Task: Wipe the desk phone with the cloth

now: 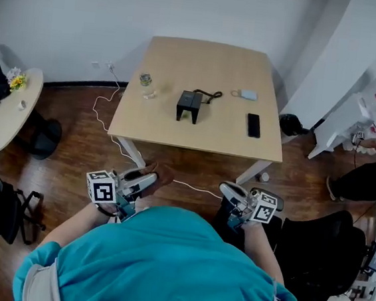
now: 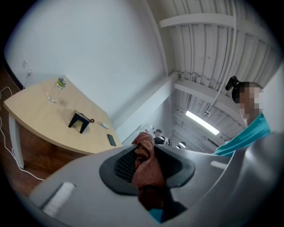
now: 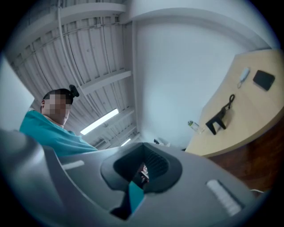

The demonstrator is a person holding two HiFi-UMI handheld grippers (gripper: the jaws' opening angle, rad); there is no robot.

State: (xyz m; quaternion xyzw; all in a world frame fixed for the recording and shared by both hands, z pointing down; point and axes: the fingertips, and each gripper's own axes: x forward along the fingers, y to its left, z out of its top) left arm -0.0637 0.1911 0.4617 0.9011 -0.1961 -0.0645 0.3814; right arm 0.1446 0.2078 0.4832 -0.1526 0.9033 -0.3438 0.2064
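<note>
We grip the crumpled rust-brown cloth [image 2: 144, 164] in the left tongs [image 1: 149, 178]; the right tongs [image 1: 232, 192] are closed on nothing. The only print is the black-and-white square markers on the left cube [image 1: 102, 187]. The black desk phone [image 1: 189, 105] stands mid-way on the pale wooden table [image 1: 204, 61], well apart from both, over dark wood floor [image 1: 67, 160] by a white wall [image 1: 69, 14].

Head view is bright with even, soft light; desk [image 1: 203, 68] is sharp, I see only a faint shadow under it on the floor [image 1: 73, 161]. Both gripper views are fisheye, straight lines bend, black corners. The strip light [image 2: 202, 123] glares. Up close the cloth [image 2: 144, 170] is soft, jaws blurry too.
</note>
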